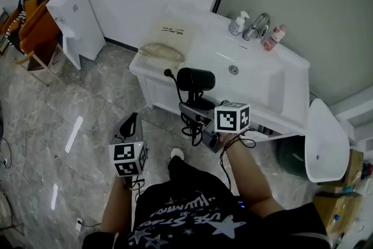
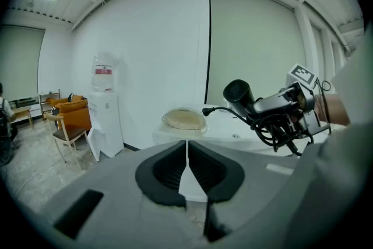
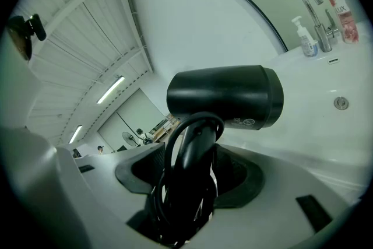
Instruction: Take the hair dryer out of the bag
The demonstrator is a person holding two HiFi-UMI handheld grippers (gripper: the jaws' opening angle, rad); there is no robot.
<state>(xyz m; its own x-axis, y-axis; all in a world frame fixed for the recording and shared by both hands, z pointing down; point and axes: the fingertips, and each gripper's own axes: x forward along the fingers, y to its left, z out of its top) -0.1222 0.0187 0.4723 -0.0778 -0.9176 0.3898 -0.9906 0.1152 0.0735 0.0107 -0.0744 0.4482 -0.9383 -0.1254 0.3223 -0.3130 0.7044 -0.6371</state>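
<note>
A black hair dryer is held up at the front edge of the white sink counter. My right gripper is shut on its handle, and the black cord is looped around that handle. In the right gripper view the hair dryer fills the middle, its handle between the jaws of the right gripper. A flat cream cloth bag lies on the counter's left end. My left gripper hangs lower left over the floor, away from the counter. In its own view the left gripper is shut with nothing in it.
The counter holds a basin, a faucet, a pump bottle and a pink bottle. A white water dispenser and an orange chair stand at the left. A white rounded fixture is at the right.
</note>
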